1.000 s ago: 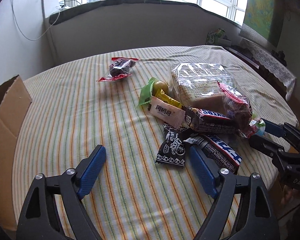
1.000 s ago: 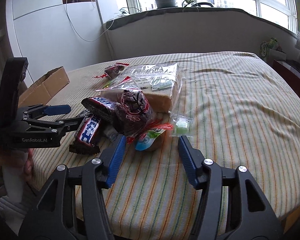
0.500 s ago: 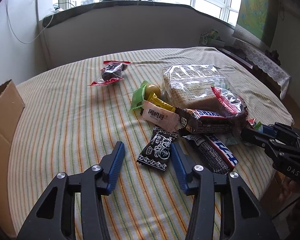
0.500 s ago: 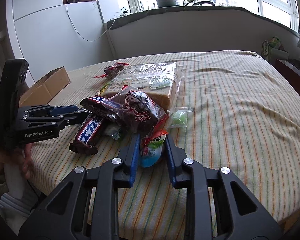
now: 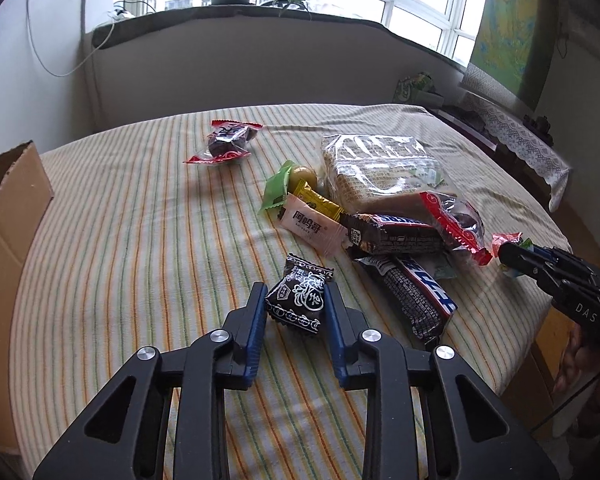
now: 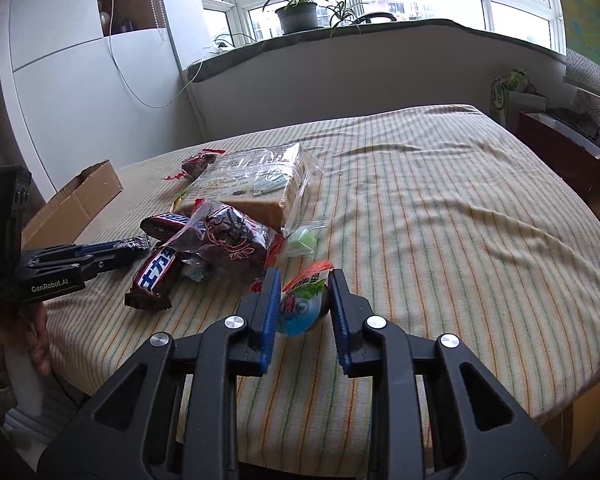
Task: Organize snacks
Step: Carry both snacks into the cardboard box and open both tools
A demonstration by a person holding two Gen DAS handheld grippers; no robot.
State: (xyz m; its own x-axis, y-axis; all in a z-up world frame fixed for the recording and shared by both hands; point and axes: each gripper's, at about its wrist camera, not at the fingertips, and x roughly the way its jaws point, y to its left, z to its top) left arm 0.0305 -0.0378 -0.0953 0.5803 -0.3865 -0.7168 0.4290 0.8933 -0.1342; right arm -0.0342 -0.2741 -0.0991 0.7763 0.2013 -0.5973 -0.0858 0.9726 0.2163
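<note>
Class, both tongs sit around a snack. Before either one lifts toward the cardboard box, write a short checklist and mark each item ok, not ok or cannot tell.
1. Black candy packet between the left tongs: ok; jaws closing on it.
2. Right tongs clamped on the red-and-green packet: ok.
3. Black candy packet free of the chocolate bars: ok, apart.
4. Red-and-green packet free of the dark red bag: cannot tell.
5. Cardboard box within view for the left side: ok.
6. Box has room inside: cannot tell.
</note>
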